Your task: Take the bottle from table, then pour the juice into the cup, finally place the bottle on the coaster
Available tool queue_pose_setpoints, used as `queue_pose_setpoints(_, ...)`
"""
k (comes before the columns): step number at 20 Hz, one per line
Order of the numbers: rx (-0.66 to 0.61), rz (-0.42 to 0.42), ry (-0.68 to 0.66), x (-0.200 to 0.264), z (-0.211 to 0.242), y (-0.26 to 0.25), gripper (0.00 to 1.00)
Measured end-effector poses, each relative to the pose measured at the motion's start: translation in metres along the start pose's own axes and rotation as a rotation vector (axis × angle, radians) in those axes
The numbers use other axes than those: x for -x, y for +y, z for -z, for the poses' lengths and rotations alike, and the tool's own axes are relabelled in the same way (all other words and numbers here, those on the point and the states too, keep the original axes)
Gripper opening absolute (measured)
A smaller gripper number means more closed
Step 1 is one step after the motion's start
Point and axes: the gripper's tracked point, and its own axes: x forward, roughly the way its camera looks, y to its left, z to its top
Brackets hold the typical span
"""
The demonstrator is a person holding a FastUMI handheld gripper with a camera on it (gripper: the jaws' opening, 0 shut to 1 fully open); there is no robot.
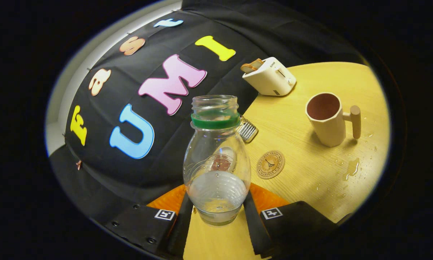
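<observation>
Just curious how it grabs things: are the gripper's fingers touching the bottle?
Touching. In the gripper view both fingers press against the lower sides of the clear bottle, which stands between them with no gap visible.

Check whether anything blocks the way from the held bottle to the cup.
Nothing visible does. The gripper is shut on the bottle, and bare table lies between it and the cup. The coaster lies flat below that path; the toaster stands off behind.

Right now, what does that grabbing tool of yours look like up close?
The tool has two flat fingers running forward side by side. Each sits on a dark block with small screws and a square black-and-white marker. Orange parts show behind them.
</observation>
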Motion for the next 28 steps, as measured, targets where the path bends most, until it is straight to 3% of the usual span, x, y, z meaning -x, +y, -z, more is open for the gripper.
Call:
queue_pose_setpoints(8, -0.212, 0.033, 0.034, -0.018, -0.039, -0.041, 0.71)
queue_pose_setpoints(28, -0.596, 0.156, 0.175, -0.050, -0.035, -0.086, 0.71)
